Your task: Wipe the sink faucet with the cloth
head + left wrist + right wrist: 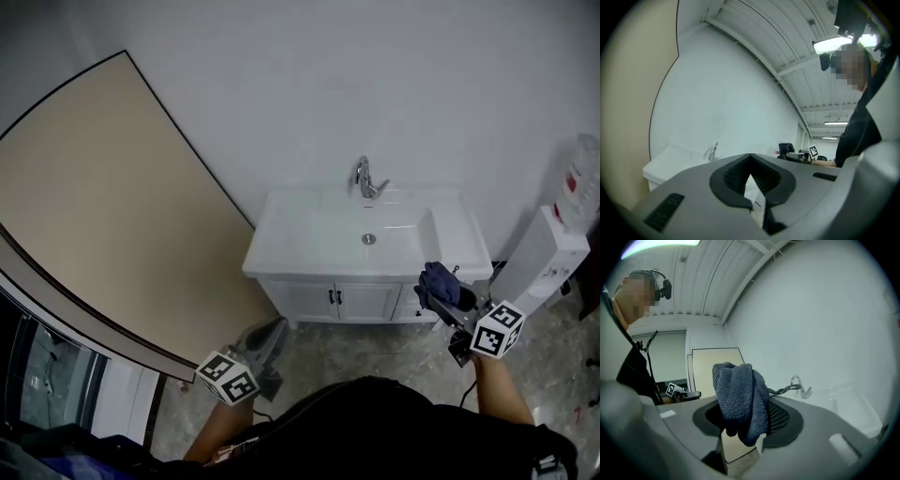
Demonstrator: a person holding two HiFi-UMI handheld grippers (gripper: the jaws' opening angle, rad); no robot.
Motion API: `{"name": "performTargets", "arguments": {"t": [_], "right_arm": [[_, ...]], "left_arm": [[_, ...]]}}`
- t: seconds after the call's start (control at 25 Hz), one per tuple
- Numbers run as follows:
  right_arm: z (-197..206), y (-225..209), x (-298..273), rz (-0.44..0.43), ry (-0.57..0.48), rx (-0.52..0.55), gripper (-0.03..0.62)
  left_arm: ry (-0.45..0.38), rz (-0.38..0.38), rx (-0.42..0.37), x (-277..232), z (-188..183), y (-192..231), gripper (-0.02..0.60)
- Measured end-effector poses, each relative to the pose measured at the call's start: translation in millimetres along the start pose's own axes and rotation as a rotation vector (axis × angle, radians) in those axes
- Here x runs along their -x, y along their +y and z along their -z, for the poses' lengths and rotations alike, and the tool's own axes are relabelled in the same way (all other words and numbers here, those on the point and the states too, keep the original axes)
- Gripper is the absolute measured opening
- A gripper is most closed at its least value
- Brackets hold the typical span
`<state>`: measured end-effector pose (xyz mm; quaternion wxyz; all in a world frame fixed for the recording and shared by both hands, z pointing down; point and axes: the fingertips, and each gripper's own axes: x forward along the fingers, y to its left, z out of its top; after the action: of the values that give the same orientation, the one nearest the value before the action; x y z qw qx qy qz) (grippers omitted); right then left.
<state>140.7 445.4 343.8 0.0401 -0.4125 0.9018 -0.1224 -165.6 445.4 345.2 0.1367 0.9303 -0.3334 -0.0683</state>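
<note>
A chrome faucet [367, 178] stands at the back of a white sink [281, 234] on a low vanity against the wall. My right gripper [442, 294] hovers in front of the vanity's right front corner, shut on a bunched dark blue cloth [437, 281]. In the right gripper view the cloth [740, 399] fills the gap between the jaws, with the faucet [799, 385] beyond it. My left gripper [275, 328] hangs low in front of the vanity's left side, shut and empty. From it the faucet [714, 151] shows far off.
A large beige board [103, 197] leans against the wall left of the vanity. A white water dispenser [553, 253] stands close to the right. The cabinet doors [347, 300] below the sink are closed. Marbled floor [375, 352] lies between me and the vanity.
</note>
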Motion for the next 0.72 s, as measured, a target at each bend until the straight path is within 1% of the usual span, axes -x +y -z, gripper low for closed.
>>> {"name": "performTargets", "arguments": {"t": [0.2,0.32,0.44,0.52,0.64,0.72], "right_arm": [[6.1,-41.3,-14.1,-0.003,0.019,-0.035,0.170],[6.9,-63.6,-28.8,0.019,0.031,-0.048,0.170],[4.3,-80.8,-50.4,0.053,0.040,-0.040,0.170],[-3.1,-90.9,-67.8,0.089,0.039,-0.024,0.170],[-17.8,-99.1,-99.7,0.145,0.029,-0.002,0.170],[-26.5,-104.3,-127.8,0.184,0.032,0.014,0.170]], "left_arm": [[0.028,-0.027,0.011,-37.3,-1.7,18.8,-0.009],[0.030,-0.016,0.031,-61.7,-2.0,39.6,-0.009],[0.045,0.022,0.034,-88.8,-4.0,66.1,-0.009],[0.041,0.057,0.033,-106.6,-11.8,88.6,-0.009],[0.027,0.115,0.044,-129.2,-27.9,131.6,-0.009],[0.029,0.160,0.048,-146.0,-41.0,168.2,-0.009]]}}
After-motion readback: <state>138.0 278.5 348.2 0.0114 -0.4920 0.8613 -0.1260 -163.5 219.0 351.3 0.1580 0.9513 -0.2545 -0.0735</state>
